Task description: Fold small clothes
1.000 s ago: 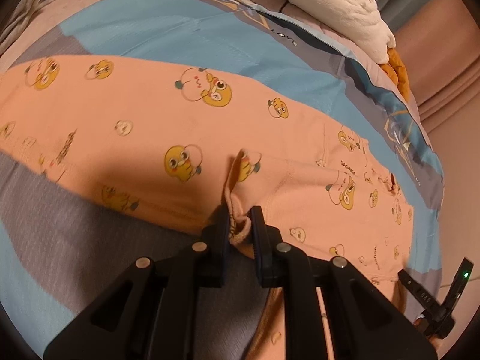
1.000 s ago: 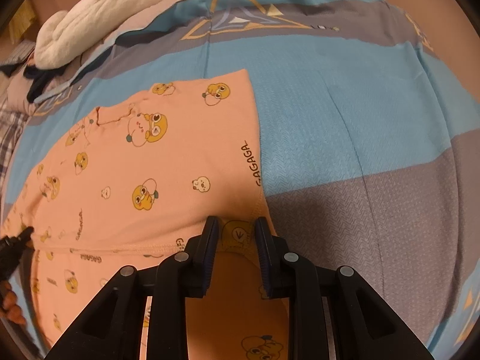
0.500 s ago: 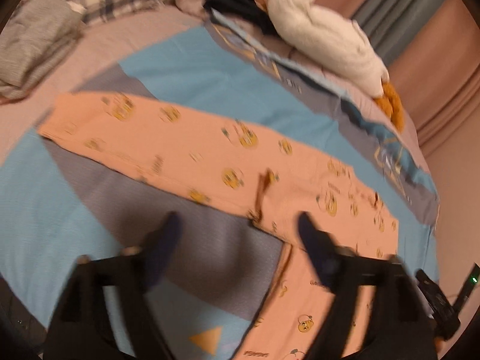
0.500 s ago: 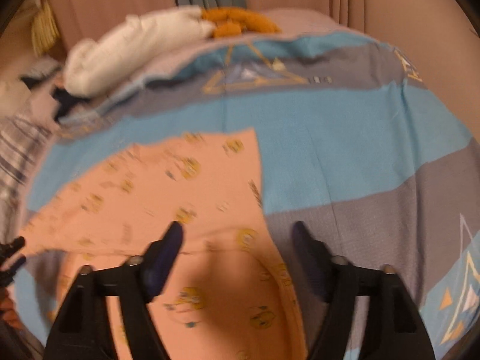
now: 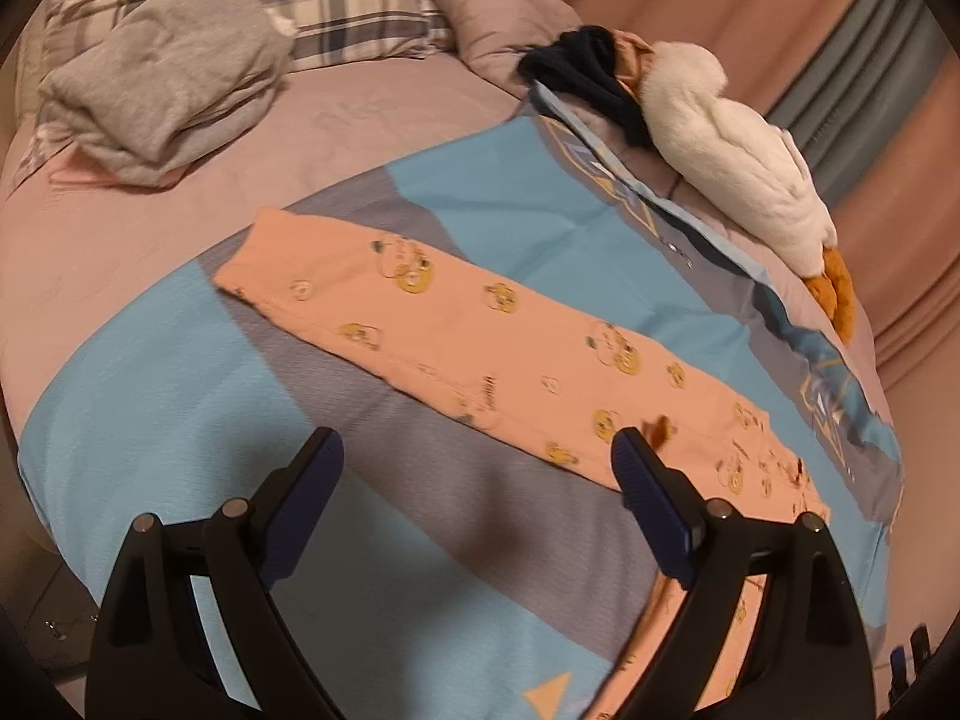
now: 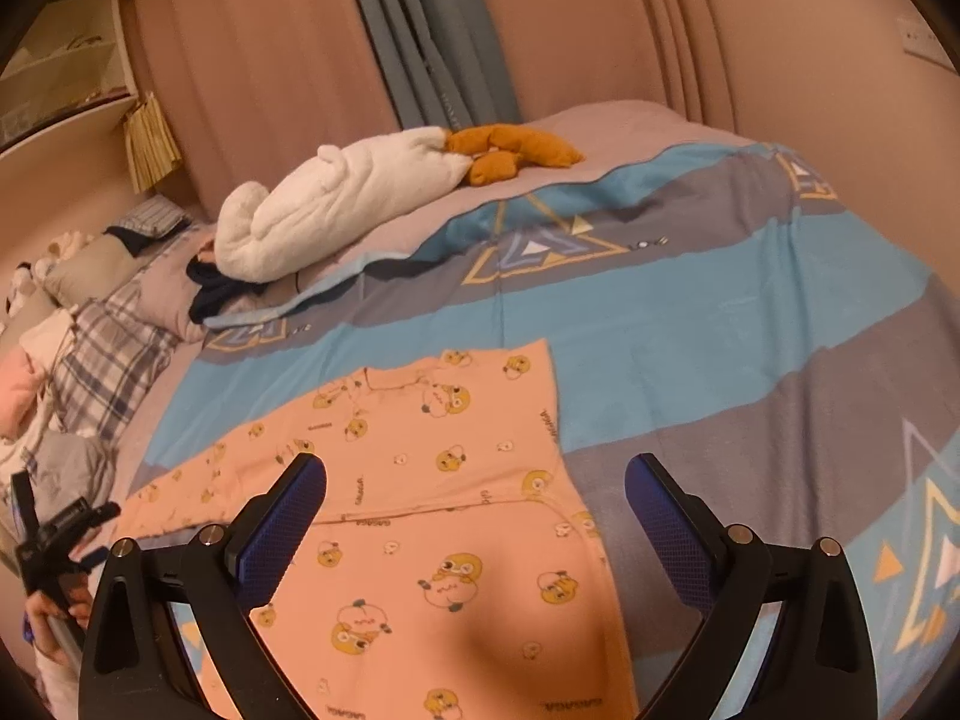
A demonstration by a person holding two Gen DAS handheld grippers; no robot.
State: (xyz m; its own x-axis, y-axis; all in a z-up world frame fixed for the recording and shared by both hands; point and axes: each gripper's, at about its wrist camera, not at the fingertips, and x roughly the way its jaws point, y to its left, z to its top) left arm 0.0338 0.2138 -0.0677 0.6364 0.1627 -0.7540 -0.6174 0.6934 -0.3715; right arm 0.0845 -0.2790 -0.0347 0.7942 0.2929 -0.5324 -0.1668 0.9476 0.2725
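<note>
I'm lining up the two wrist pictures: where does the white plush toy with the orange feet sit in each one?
Left wrist view: the white plush toy lies at the upper right, on the far edge of the bed.
Right wrist view: it lies upper left of centre, feet pointing right.
Shared landmark: the peach printed garment, spread flat on the blue and grey duvet.

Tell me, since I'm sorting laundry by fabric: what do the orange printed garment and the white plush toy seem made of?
The orange printed garment looks like thin matte cotton knit: it lies flat and shows stitched seams. The white plush toy looks like fluffy synthetic fleece, soft and napped. Neither fibre is certain.
</note>
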